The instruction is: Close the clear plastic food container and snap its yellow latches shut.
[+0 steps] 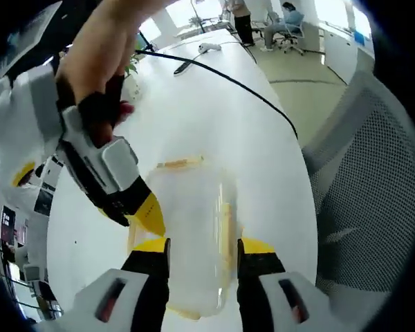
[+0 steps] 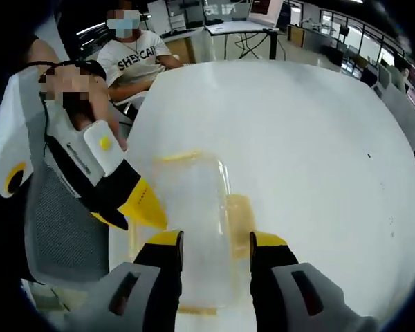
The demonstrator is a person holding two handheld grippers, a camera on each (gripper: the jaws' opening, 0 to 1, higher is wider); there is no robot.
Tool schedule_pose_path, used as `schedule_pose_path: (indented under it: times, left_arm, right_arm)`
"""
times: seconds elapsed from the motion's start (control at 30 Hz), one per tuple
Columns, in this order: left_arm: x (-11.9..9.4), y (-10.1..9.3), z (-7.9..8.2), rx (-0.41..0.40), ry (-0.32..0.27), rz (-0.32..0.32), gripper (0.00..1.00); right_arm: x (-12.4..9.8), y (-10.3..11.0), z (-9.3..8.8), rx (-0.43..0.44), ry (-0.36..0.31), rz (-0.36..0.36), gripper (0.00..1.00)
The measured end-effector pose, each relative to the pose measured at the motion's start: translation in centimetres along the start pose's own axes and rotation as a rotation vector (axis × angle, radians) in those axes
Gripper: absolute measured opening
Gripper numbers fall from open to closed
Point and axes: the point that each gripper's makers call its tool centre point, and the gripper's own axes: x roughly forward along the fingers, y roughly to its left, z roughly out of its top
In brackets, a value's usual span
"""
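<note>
A clear plastic food container point(image 1: 194, 228) lies on the white table point(image 1: 194, 111), its lid on top. A yellow latch point(image 1: 182, 163) sits at its far end and another point(image 1: 227, 221) along its right side. My left gripper point(image 1: 203, 247) hovers open just over the container's near part, jaws apart. My right gripper point(image 1: 149, 216), held by a gloved hand, reaches in from the left and touches the container's left edge. In the right gripper view, my right gripper point(image 2: 216, 240) is open above the container point(image 2: 194, 214), beside a yellow latch point(image 2: 238, 211). The left gripper point(image 2: 142, 204) points at its left edge.
A black cable point(image 1: 242, 86) runs across the table's far part. A grey mesh chair point(image 1: 373, 180) stands off the right edge. A person in a white T-shirt point(image 2: 135, 59) sits at the table's far side, and another mesh chair point(image 2: 62, 221) is at the left.
</note>
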Motion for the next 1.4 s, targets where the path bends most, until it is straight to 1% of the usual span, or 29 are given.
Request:
schedule_pose_path:
  times: [0.1,0.13,0.17,0.2,0.27,0.33,0.4,0.5,0.53,0.63,0.7,0.73,0.77,0.8,0.83,0.9,0.97,1.03,1.1,1.3,1.4]
  left_arm:
    - [0.5,-0.4,-0.1,-0.01,0.019,-0.003,0.33]
    - [0.4,-0.1,-0.2,0.023,0.034,0.023,0.32]
    - [0.4,0.1,-0.3,0.047,0.045,0.033,0.3]
    - [0.5,-0.1,-0.1,0.031,0.041,0.025,0.3]
    - [0.4,0.0,-0.2,0.023,0.045,0.031,0.3]
    - [0.5,0.1,-0.3,0.033,0.046,0.031,0.3]
    - [0.5,0.1,-0.3,0.025,0.044,0.03,0.3]
    - [0.6,0.2,-0.3,0.008,0.036,0.028,0.3]
    - [0.6,0.2,-0.3,0.008,0.032,0.03,0.29]
    - [0.6,0.2,-0.3,0.001,0.03,0.032,0.29]
    - [0.6,0.3,-0.4,-0.006,0.03,0.032,0.28]
    - [0.7,0.4,-0.4,-0.008,0.031,0.046,0.26]
    - [0.8,0.5,-0.2,-0.001,0.02,0.041,0.26]
    - [0.7,0.4,-0.3,-0.02,0.025,0.039,0.26]
    - [0.8,0.4,-0.4,-0.021,0.028,0.039,0.26]
    - [0.9,0.4,-0.4,-0.029,0.029,0.038,0.26]
    - [0.8,0.4,-0.4,-0.026,0.029,0.038,0.26]
    - [0.7,0.4,-0.4,-0.025,0.021,0.042,0.26]
    - [0.7,0.3,-0.4,-0.026,0.017,0.045,0.26]
    - [0.6,0.4,-0.5,-0.038,-0.001,0.054,0.27]
    - [0.6,0.4,-0.4,-0.029,0.004,0.054,0.27]
  right_arm:
    - [0.3,0.1,0.3,-0.001,0.038,0.025,0.35]
    - [0.3,0.2,0.2,0.006,0.064,0.041,0.34]
    - [0.3,0.6,0.1,0.011,0.081,0.072,0.32]
    - [0.4,0.3,0.3,0.0,0.085,0.065,0.32]
    - [0.5,0.3,0.2,0.015,0.108,0.08,0.32]
    - [0.7,0.2,0.1,0.033,0.126,0.1,0.33]
    - [0.8,0.4,0.0,0.032,0.146,0.131,0.32]
    - [0.9,0.4,-0.1,0.005,0.207,0.156,0.3]
    - [0.9,0.4,-0.1,0.01,0.217,0.158,0.3]
    - [1.0,0.5,0.0,-0.016,0.276,0.169,0.29]
    - [1.1,0.5,0.0,-0.008,0.291,0.171,0.28]
    - [1.2,0.4,-0.1,-0.002,0.291,0.174,0.27]
    - [1.2,0.4,-0.1,-0.001,0.289,0.175,0.26]
    - [1.2,0.1,0.1,-0.031,0.271,0.176,0.25]
    - [1.1,0.1,0.1,-0.013,0.266,0.178,0.25]
    - [1.1,-0.1,0.0,-0.015,0.252,0.182,0.25]
    - [1.3,0.1,0.0,0.007,0.264,0.173,0.26]
    - [1.3,0.2,0.0,-0.008,0.28,0.164,0.27]
    - [1.2,0.4,-0.1,0.003,0.287,0.157,0.28]
    - [1.1,0.5,-0.3,0.01,0.277,0.155,0.29]
    - [1.0,0.6,-0.3,0.003,0.26,0.164,0.29]
